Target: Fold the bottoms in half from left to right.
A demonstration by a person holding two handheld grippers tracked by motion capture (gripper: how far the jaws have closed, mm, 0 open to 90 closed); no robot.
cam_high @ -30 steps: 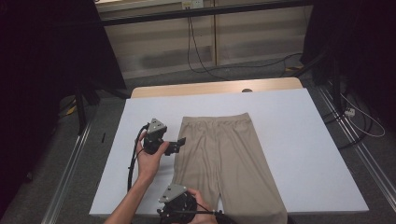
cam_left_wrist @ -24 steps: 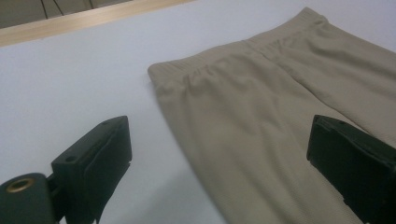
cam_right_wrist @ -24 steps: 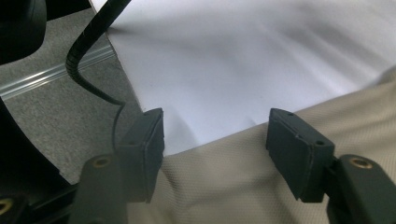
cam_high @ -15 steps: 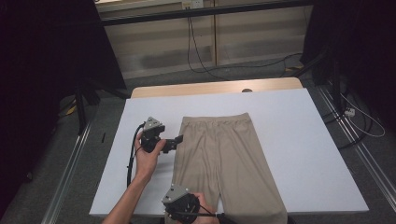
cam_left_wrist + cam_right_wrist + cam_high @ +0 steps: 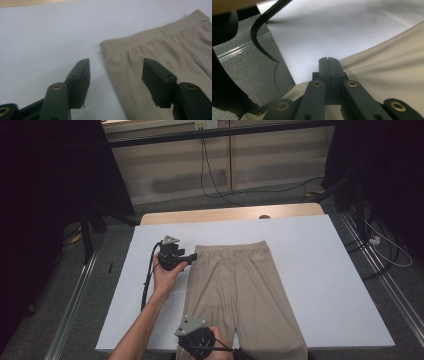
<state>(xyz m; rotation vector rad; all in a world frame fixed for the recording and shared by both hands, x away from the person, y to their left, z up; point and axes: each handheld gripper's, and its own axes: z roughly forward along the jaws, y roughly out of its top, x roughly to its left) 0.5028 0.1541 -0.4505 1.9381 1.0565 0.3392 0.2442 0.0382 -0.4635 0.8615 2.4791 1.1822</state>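
The beige ribbed-knit shorts (image 5: pixel 240 300) lie flat on the white-covered desk (image 5: pixel 325 285), waistband toward the far edge, legs running off the near edge. My left gripper (image 5: pixel 116 80) sits at the waistband's left corner with its fingers (image 5: pixel 80 77) half apart, having just been closing; one finger is over bare desk, the other over the cloth, and the side hem lies between them, not yet pinched. My right gripper (image 5: pixel 329 65) is at the near edge, its fingers pressed tight together at the hem of the left leg; they seem to nip the fabric edge. A black cable (image 5: pixel 263 37) loops beside it above the grey carpet floor (image 5: pixel 242 57). Nothing lies on the shorts themselves.
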